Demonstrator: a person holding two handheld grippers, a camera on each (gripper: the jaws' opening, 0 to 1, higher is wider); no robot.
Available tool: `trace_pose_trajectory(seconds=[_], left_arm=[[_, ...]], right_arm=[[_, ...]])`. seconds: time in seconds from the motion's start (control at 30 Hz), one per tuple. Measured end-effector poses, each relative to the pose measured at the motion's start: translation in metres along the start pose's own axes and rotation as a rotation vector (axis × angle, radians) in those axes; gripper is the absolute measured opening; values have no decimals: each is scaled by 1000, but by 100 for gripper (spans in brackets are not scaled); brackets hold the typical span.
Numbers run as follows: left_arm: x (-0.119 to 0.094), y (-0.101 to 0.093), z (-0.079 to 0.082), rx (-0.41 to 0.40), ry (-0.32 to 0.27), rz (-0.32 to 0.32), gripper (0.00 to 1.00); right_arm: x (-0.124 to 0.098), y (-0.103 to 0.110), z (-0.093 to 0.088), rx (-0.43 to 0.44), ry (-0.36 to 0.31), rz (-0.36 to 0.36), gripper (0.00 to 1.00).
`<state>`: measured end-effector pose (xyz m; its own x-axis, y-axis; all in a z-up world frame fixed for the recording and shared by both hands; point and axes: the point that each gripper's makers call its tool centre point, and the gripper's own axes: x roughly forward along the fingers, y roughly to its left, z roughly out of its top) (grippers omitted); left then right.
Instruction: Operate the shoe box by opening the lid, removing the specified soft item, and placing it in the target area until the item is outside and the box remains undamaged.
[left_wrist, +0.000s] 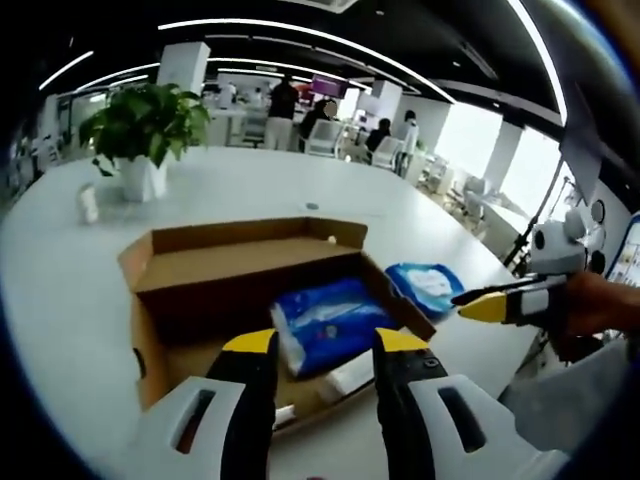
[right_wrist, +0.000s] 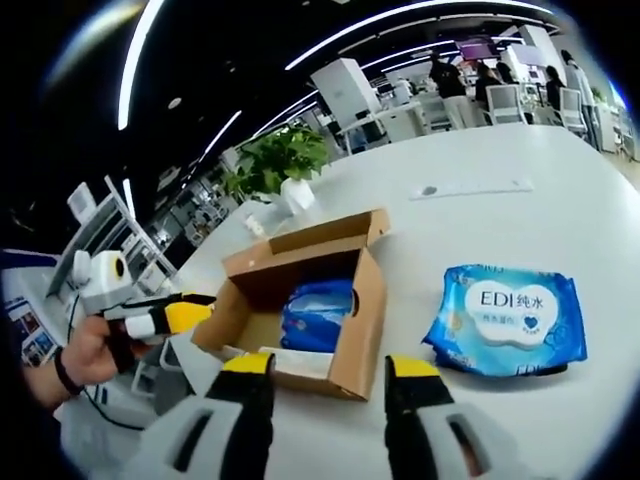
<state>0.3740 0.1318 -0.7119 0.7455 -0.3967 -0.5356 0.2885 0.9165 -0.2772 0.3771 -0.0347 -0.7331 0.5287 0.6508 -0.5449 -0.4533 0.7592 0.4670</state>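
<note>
Bright ceiling strip lights, soft focus, fisheye-warped edges

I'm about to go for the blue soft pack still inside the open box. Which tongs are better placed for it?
Left, probably. The left tongs sit open right at the cardboard box, framing the blue pack. The right tongs are open too, but outside the box wall, nearer the wipes packet on the table.

white claw (left_wrist: 325, 345) bodies with black, yellow-tipped jaws; dark wristband (right_wrist: 63, 372)
</note>
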Motion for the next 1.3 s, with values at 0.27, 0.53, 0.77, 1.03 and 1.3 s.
trace_pose_trajectory(seconds=[0.27, 0.53, 0.77, 1.03, 1.3], left_arm=[[-2, 6, -1, -33, 1, 12, 36], [-2, 8, 1, -43, -6, 17, 36], [-2, 10, 1, -50, -8, 22, 35], [-5, 19, 2, -87, -21, 37, 36], [-7, 26, 2, -71, -19, 59, 38]], right_arm=[[14, 5, 10, -82, 45, 20, 41], [36, 15, 17, -204, 110, 46, 42], [51, 23, 21, -288, 155, 67, 43], [64, 27, 26, -304, 173, 88, 45], [80, 32, 24, -372, 225, 119, 48]])
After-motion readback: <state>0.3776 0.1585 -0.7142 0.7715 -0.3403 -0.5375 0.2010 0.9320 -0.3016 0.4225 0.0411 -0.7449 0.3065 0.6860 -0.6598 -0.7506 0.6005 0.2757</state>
